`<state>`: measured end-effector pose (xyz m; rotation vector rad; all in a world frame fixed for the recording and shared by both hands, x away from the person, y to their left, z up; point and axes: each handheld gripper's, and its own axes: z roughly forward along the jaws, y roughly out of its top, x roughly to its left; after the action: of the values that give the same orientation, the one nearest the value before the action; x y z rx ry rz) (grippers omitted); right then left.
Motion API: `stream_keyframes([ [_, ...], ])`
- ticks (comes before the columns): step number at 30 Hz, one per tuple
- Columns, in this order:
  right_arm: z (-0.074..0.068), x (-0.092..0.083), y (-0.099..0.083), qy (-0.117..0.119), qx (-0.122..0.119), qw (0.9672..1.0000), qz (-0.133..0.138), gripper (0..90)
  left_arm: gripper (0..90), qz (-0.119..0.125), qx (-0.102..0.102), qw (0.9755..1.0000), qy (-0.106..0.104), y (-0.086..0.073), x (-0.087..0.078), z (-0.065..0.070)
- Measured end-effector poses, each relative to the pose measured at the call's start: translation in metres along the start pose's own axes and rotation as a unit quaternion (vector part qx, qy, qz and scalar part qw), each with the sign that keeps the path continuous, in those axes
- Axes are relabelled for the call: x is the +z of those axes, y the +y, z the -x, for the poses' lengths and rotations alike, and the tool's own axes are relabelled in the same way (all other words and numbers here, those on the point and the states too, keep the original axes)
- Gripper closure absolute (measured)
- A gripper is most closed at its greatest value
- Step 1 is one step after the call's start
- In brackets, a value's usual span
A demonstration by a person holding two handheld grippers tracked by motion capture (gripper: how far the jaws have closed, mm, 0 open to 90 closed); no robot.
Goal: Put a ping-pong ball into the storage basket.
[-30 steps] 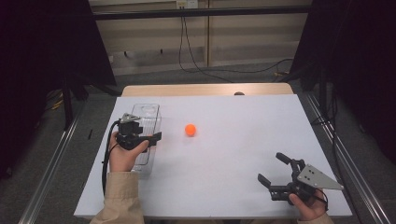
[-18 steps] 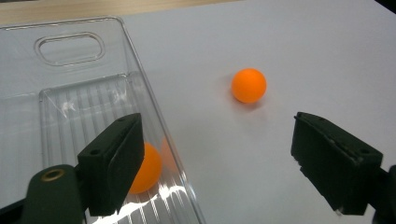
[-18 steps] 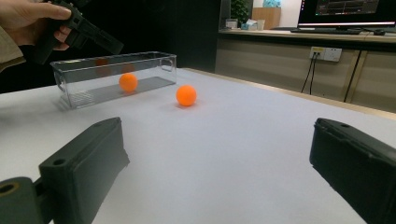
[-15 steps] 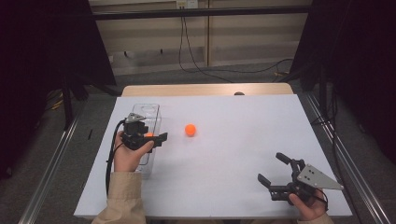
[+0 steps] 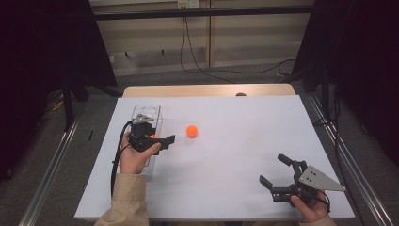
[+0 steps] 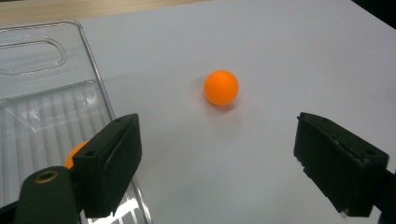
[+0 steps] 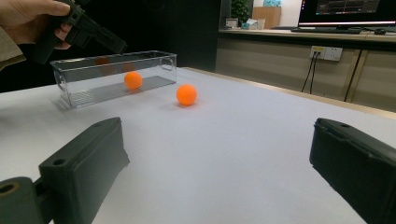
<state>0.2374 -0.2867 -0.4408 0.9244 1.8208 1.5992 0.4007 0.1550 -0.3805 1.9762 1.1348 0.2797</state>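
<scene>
White tabletop (image 5: 226, 155) ahead: my left gripper (image 5: 164, 140), jaws just opening and empty, aims at two o'clock toward the loose small orange ball (image 5: 191, 131) — one orange ball (image 7: 133, 80) already sits in the clear plastic box (image 5: 153, 113), while my right gripper (image 5: 277, 172) waits open.

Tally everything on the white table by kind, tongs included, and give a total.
Orange balls: 2, one on the table, one inside the box
Clear plastic box: 1
Tongs: 2, left tongs open beside the box, right tongs open
Total: 5
</scene>
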Motion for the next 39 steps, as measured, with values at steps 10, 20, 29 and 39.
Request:
stream_keyframes([
  [10, 0.0, 0.0, 0.0, 0.0, 0.0, 1.0, 0.0, 2.7, 13.4, -0.006, 0.006, 1.0, -0.003, 0.001, 0.008, 0.008],
  [20, 0.0, 0.0, 0.0, 0.0, 0.0, 1.0, 0.0, 2.7, 11.7, -0.014, 0.017, 0.9997, -0.007, 0.001, 0.019, 0.017],
  [29, 0.0, 0.0, 0.0, -0.001, 0.0, 1.0, 0.0, 2.7, 11.2, -0.015, 0.024, 0.9996, -0.008, 0.001, 0.028, 0.025],
  [39, 0.0, 0.0, 0.0, -0.001, 0.001, 1.0, 0.0, 2.7, 10.6, -0.012, 0.027, 0.9996, -0.006, 0.0, 0.036, 0.031],
])
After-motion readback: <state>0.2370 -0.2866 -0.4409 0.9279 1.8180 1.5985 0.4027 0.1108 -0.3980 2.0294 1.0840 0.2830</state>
